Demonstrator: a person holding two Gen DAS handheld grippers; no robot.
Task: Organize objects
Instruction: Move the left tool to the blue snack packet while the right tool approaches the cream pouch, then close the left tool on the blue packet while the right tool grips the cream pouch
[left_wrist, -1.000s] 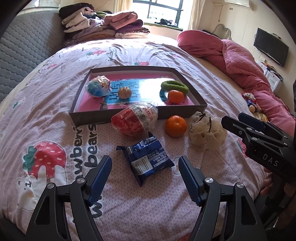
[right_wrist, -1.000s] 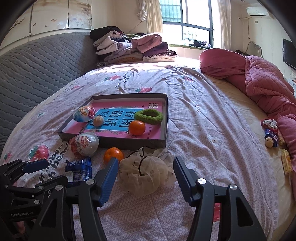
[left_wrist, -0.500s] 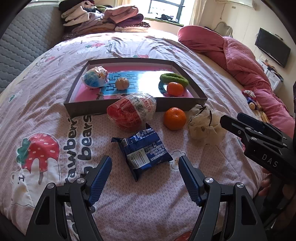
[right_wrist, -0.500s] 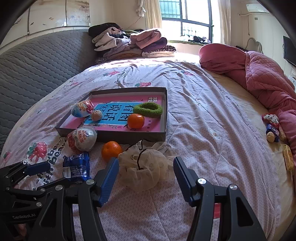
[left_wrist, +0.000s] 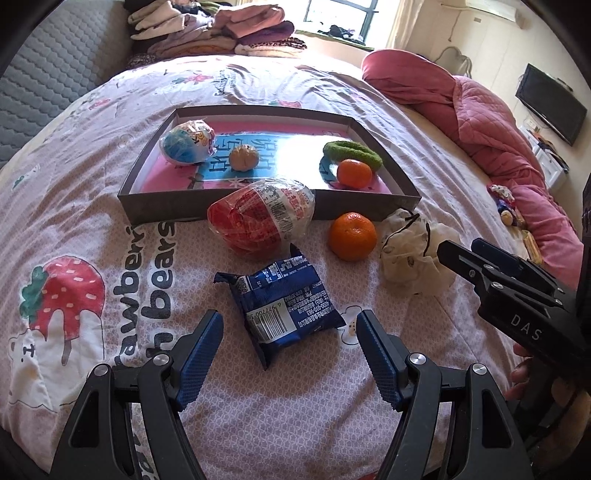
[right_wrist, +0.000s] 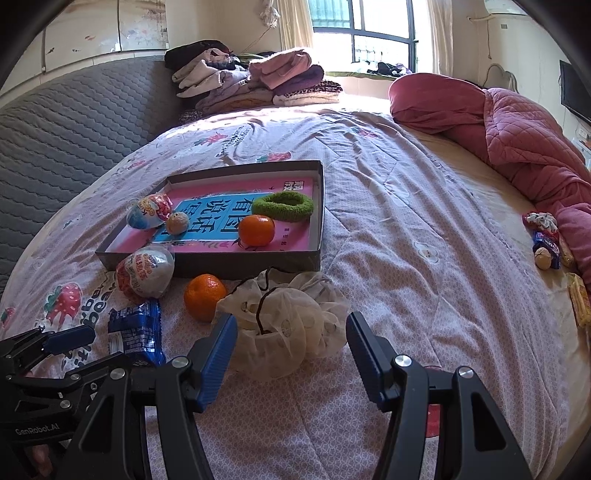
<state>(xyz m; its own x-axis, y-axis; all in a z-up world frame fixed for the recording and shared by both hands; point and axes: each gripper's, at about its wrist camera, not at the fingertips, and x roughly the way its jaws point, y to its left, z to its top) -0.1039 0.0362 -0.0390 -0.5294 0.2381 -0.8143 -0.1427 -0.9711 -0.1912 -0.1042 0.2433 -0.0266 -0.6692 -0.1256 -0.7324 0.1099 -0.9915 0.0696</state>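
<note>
A shallow grey box (left_wrist: 258, 208) (right_wrist: 236, 264) with a pink floor lies on the bed, holding a blue egg toy (left_wrist: 188, 142), a small tan ball (left_wrist: 243, 157), a green hair band (left_wrist: 352, 153) and an orange (left_wrist: 354, 172). In front of it lie a red-and-white egg toy (left_wrist: 260, 218) (right_wrist: 146, 271), a second orange (left_wrist: 352, 236) (right_wrist: 205, 297), a cream mesh scrunchie (left_wrist: 410, 254) (right_wrist: 284, 325) and a blue snack packet (left_wrist: 286, 306) (right_wrist: 135, 332). My left gripper (left_wrist: 290, 332) is open just short of the packet. My right gripper (right_wrist: 290, 332) is open astride the scrunchie's near side, not pressing it.
A pink quilt (right_wrist: 517, 129) is heaped at the right of the bed, with small toys and sweets (right_wrist: 546, 240) beside it. Folded clothes (right_wrist: 251, 79) are stacked at the far end. A grey padded headboard (right_wrist: 55, 125) runs along the left.
Both views have tipped slightly downward and closer, so the packet and the scrunchie sit a little nearer the fingers. Nothing was gripped or moved.
</note>
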